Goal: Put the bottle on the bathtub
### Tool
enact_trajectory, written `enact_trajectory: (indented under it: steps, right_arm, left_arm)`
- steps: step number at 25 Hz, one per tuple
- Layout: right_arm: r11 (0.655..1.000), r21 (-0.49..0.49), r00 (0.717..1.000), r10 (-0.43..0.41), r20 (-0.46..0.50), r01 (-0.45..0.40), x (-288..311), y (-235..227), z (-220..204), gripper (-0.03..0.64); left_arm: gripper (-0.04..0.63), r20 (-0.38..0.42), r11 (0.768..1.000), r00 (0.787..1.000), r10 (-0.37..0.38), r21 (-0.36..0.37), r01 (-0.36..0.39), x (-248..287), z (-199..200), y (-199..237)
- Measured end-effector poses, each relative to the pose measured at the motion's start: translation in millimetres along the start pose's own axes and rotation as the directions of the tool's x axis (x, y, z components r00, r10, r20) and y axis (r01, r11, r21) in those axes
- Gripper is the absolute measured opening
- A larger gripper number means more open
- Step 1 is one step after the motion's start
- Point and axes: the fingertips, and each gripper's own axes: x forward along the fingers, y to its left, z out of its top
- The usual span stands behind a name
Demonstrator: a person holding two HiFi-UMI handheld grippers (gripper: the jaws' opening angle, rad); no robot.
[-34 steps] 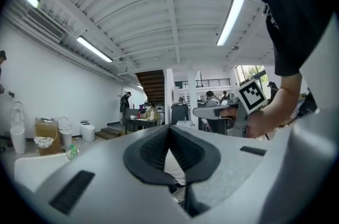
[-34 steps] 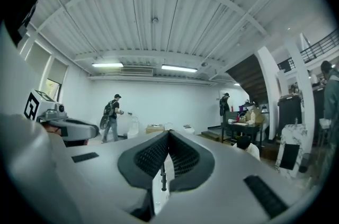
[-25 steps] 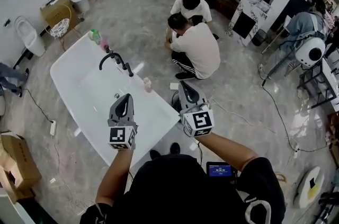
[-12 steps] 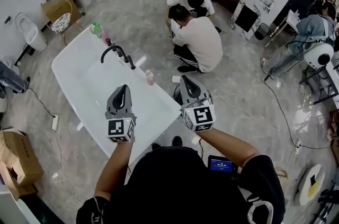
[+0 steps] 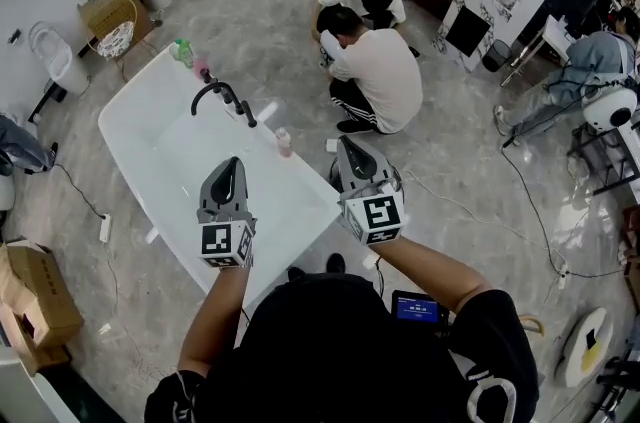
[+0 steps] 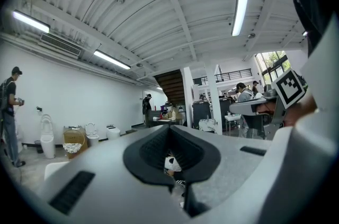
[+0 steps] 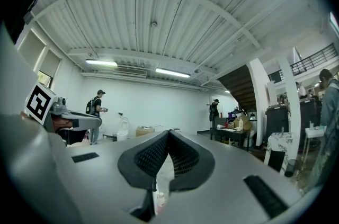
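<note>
head view, left to right. a long white bathtub [image 5: 115, 133] lies on the marbled floor. a green plastic bottle [image 5: 181, 53] and a small dark-pink bottle [image 5: 201, 69] stand together on its far end, beside a curved black faucet [image 5: 222, 98]. the left tool [image 5: 232, 165] hovers over the basin with its jaws together, nothing between them. a small pale-pink bottle [image 5: 284, 143], taken here as the task's thing, stands upright on the tub's right-hand rim, apart from both tools. the right tool [image 5: 345, 146] sits just beyond that rim, jaws fully together and empty. two people in white shirts [image 5: 370, 61] crouch on the floor behind.

change: almost none. against the earlier frames both tools hold nearly the same place and stay closed. the pale-pink bottle keeps its spot on the rim. only the framing has drifted slightly, so the tub and the crouching pair sit a little differently in the picture. judged from this, the bottle is already resting on the bathtub with no grip on it, so the placing looks complete.
</note>
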Motion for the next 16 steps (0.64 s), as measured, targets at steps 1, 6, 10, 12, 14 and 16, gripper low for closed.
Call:
enact_trajectory:
  steps: [1, 6, 10, 12, 14, 16]
  right_arm:
    - [1.000, -0.001, 1.000, 0.001, 0.001, -0.001, -1.1, 0.0, 0.2, 0.006]
    - [1.000, -0.004, 1.000, 0.005, -0.002, -0.005, -5.5, 6.2, -2.7, 0.006]
    - [1.000, -0.002, 1.000, 0.008, -0.006, -0.008, -8.7, 9.9, -3.7, 0.006]
    - [1.000, -0.003, 1.000, 0.012, -0.006, -0.012, -8.3, 9.3, -2.5, 0.006]
    - [1.000, -0.004, 1.000, 0.015, -0.008, -0.015, -7.4, 7.4, -1.4, 0.006]
    - [1.000, -0.004, 1.000, 0.015, -0.010, -0.015, -6.8, 4.7, -0.5, 0.006]
  left_arm:
    - [0.008, 0.001, 1.000, 1.000, -0.001, -0.001, 0.001, -0.5, 0.4, -1.1]
    - [0.008, 0.005, 1.000, 1.000, -0.004, -0.006, 0.004, -9.6, -1.5, -0.6]
    - [0.008, 0.004, 1.000, 1.000, -0.004, -0.008, 0.004, -14.8, -1.8, -1.3]
    - [0.008, 0.006, 1.000, 1.000, -0.006, -0.009, 0.006, -14.3, 0.4, -2.6]
    - [0.008, 0.010, 1.000, 1.000, -0.010, -0.010, 0.010, -12.5, 2.8, -4.2]
    - [0.008, 0.013, 1.000, 1.000, -0.014, -0.011, 0.014, -10.5, 5.1, -6.2]
